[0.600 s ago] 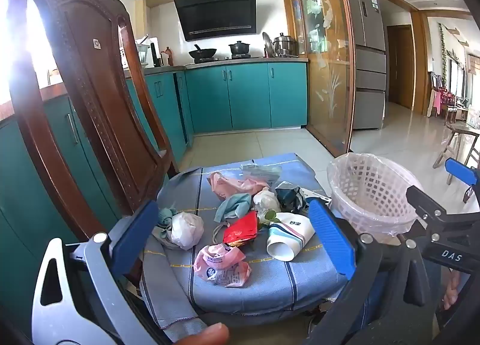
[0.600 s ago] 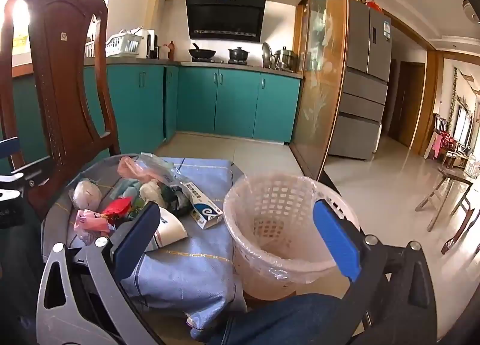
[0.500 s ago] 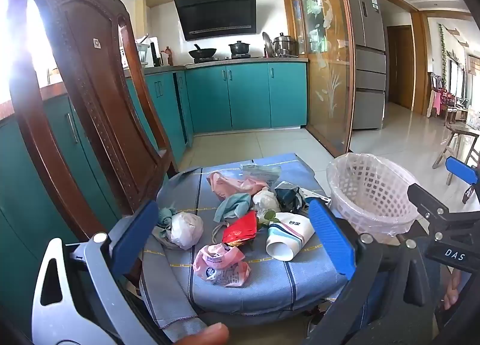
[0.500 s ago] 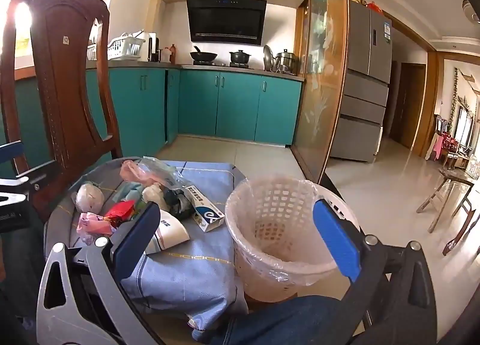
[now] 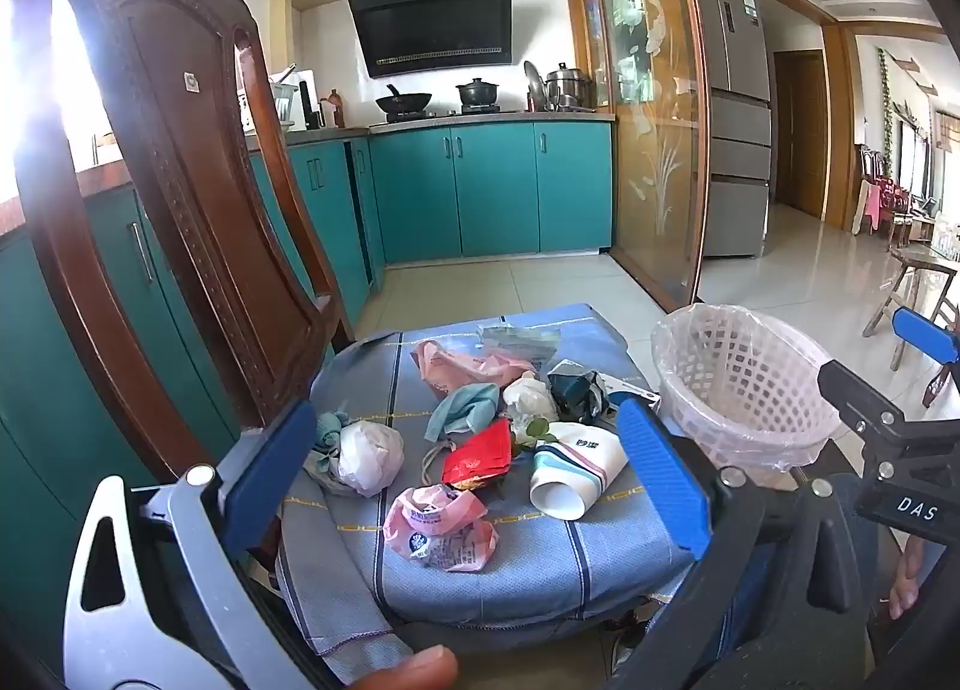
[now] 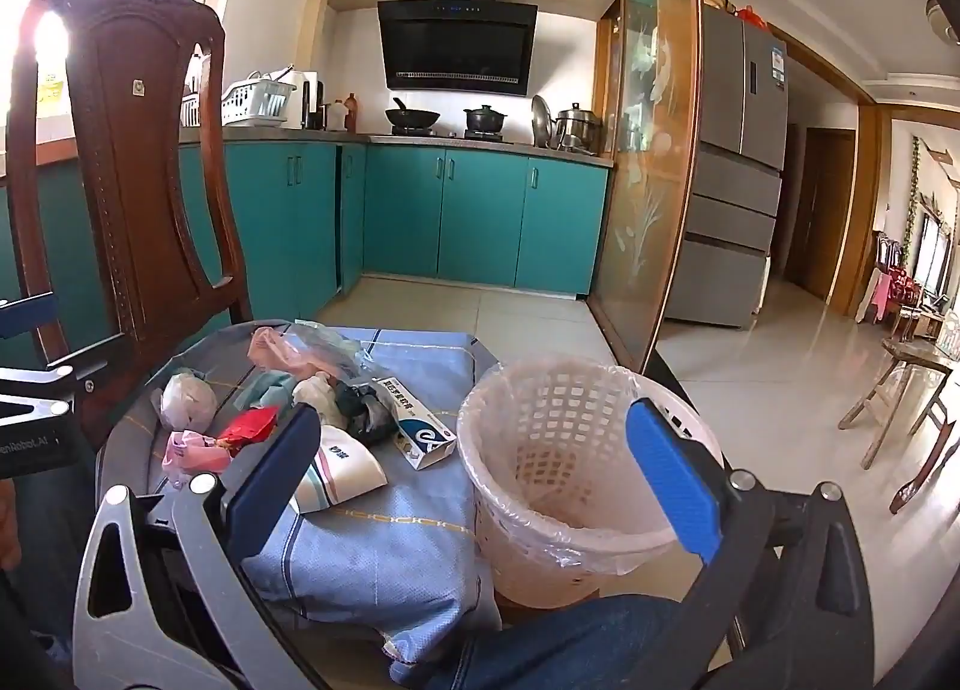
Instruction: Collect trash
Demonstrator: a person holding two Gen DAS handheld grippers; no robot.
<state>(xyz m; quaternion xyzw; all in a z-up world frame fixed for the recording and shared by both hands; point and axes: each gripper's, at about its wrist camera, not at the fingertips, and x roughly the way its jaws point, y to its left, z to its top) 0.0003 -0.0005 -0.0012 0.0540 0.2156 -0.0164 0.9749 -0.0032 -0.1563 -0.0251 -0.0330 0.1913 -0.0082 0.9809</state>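
Observation:
Trash lies on a blue cloth [image 5: 558,564] over a chair seat: a pink wrapper [image 5: 441,528], a red packet [image 5: 477,455], a tipped paper cup [image 5: 573,477], a white wad [image 5: 366,450], a teal scrap [image 5: 465,408], a pink bag [image 5: 456,363] and a carton [image 6: 420,429]. My left gripper [image 5: 465,477] hovers open in front of the pile, holding nothing. A white lattice basket [image 6: 576,468] lined with a clear bag stands right of the cloth. My right gripper [image 6: 471,477] is open before the basket's rim, holding nothing.
A tall dark wooden chair back [image 5: 162,180] rises at the left. Teal kitchen cabinets [image 5: 492,192], a glass partition [image 5: 654,138] and a fridge [image 5: 735,114] stand behind. Tiled floor [image 6: 750,366] stretches right toward a wooden stool [image 6: 900,384]. A denim-clad leg [image 6: 558,648] is below.
The right wrist view has shifted slightly so the basket and trash sit a little further right. The left view is nearly the same. Both grippers stay open.

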